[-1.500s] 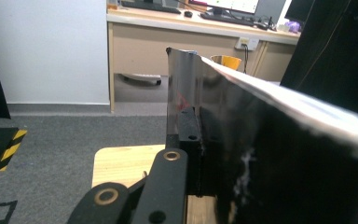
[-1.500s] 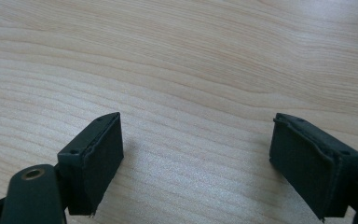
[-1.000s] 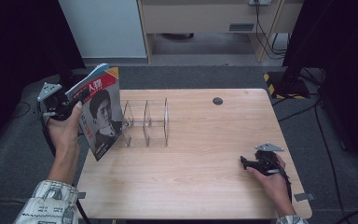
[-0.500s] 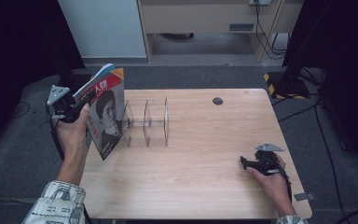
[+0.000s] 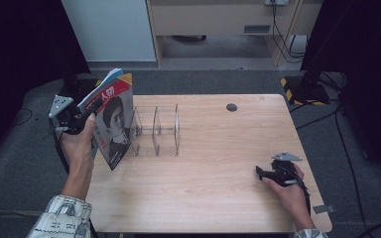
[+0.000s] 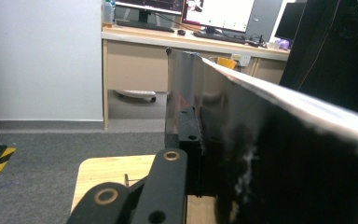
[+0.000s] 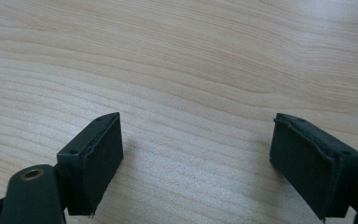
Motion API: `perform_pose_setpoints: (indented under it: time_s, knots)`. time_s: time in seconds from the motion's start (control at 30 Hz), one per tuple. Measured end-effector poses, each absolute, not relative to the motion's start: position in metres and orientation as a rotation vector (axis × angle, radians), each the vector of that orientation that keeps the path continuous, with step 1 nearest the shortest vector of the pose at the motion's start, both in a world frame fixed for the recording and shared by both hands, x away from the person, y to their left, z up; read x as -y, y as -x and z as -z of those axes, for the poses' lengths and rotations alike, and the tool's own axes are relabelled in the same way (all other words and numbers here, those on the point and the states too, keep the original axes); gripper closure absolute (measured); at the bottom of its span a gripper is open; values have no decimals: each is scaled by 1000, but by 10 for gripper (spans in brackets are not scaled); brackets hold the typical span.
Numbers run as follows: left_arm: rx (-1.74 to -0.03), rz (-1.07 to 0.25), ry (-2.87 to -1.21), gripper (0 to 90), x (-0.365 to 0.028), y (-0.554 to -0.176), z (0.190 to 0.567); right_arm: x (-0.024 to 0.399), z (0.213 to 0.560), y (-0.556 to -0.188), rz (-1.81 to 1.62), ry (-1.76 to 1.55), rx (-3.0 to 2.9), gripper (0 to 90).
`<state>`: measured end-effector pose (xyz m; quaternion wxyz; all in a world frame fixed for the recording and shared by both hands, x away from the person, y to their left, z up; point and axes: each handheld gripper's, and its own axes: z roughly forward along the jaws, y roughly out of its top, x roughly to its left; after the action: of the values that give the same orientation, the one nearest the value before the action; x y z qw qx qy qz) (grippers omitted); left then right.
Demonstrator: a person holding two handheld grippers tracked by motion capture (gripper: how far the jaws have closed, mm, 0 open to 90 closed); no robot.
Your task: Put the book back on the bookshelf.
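Magazine point(image 5: 113, 121) was clamped in my left gripper point(image 5: 90, 110), jaws pressed onto its upper edge near the spine. In the high view it hung tilted at the left edge of the table point(image 5: 218, 163), red-and-white cover with a portrait facing the table, lower corner down near the tabletop. The loose pages fanned slightly at the top. It stood just beside the left end of the clear acrylic divider rack point(image 5: 156, 130); I could not tell from the frames whether the cover touched the rack's first panel.

In the left gripper view the glossy dark face of the magazine point(image 6: 270, 154) ran along the right of the frame, pinched against the black pad of the left gripper point(image 6: 198, 140). A corner of the table point(image 6: 107, 170) showed below, grey carpet beyond it, and a desk with monitors point(image 6: 214, 14) farther back.

My right gripper point(image 5: 263, 172) rested on the table near the right front corner, well apart from the magazine and the rack, held in my right hand point(image 5: 287, 186). In the right gripper view its jaws stood spread wide over bare wood grain, right gripper point(image 7: 196, 158) holding nothing between the pads.

A small dark round grommet point(image 5: 231, 107) sat in the tabletop toward the far edge, right of the rack.
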<state>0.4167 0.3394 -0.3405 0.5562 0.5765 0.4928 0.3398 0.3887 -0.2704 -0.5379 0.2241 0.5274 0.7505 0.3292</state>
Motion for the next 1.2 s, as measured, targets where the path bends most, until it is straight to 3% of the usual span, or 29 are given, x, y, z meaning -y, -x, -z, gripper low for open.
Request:
perform_pose_setpoints:
  time_s: [1.2]
  knots:
    - [-1146,-821,-1280,857,-346,-401,371,270,538,-389,-906,-1452,-2067,174]
